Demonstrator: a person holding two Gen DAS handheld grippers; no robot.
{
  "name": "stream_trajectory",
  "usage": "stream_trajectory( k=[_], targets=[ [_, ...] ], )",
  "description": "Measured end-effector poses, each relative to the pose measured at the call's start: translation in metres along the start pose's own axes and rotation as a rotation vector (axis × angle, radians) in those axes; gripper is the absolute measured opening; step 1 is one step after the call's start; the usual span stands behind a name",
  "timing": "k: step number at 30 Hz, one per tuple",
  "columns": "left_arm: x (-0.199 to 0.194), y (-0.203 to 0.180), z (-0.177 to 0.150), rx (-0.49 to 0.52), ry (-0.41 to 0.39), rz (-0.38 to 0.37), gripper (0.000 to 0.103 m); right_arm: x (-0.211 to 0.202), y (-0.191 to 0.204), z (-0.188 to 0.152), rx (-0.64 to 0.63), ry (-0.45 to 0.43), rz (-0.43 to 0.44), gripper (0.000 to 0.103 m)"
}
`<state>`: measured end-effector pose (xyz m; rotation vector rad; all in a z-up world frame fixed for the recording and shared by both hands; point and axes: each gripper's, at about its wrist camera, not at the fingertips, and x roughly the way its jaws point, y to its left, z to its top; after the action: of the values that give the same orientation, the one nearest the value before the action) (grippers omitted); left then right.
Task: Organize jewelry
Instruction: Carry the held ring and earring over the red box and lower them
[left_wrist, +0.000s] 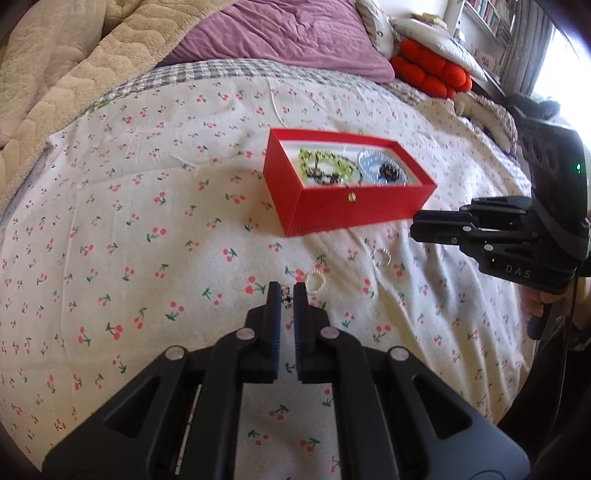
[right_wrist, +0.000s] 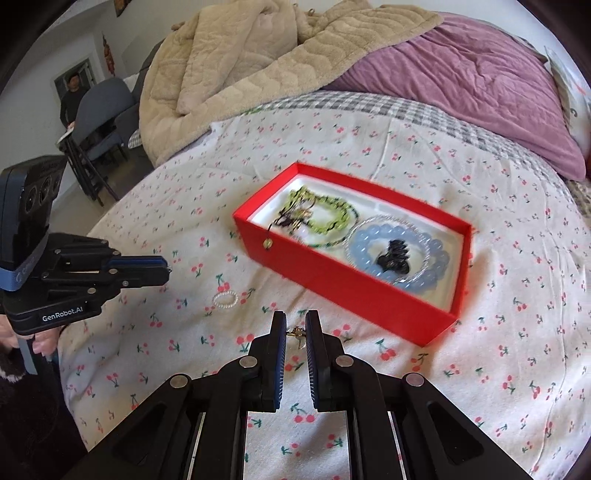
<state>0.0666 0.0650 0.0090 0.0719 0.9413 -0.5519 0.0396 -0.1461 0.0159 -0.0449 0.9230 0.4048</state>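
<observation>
A red box (left_wrist: 332, 212) (right_wrist: 354, 291) sits on the cherry-print bedspread, holding a green bead bracelet (left_wrist: 325, 164) (right_wrist: 325, 216), a blue bead bracelet (right_wrist: 399, 251) and a dark piece. My left gripper (left_wrist: 287, 295) is nearly closed around a small dark earring (left_wrist: 286, 297); the jaws stand a narrow gap apart. A pearl ring (left_wrist: 316, 282) (right_wrist: 225, 299) lies just right of it. My right gripper (right_wrist: 295, 330) is nearly closed around a small gold earring (right_wrist: 296, 334). A clear ring (left_wrist: 382, 256) lies near the right gripper's body (left_wrist: 517, 236).
A beige blanket (right_wrist: 229, 70) and purple quilt (right_wrist: 480, 85) are piled at the bed's far side. Red cushion (left_wrist: 432, 72) at far right. A chair and a person (right_wrist: 74, 99) stand beyond the bed's left edge.
</observation>
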Motion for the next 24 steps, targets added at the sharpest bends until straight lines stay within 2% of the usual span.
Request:
stream_trajectory(
  k=[7,15,24],
  targets=[
    [-0.011,-0.001,0.017,-0.018,-0.043,-0.008,0.007,-0.02,-0.017,0.01,0.04,-0.049,-0.015,0.011],
    [-0.019,-0.021,0.044,-0.003,-0.092,-0.038,0.007,-0.039,-0.024,0.022,0.06,-0.088,-0.026,0.011],
    [-0.009,-0.042,0.068,-0.013,-0.105,-0.081,0.007,-0.05,-0.033,0.034,0.116,-0.12,-0.023,0.011]
  ],
)
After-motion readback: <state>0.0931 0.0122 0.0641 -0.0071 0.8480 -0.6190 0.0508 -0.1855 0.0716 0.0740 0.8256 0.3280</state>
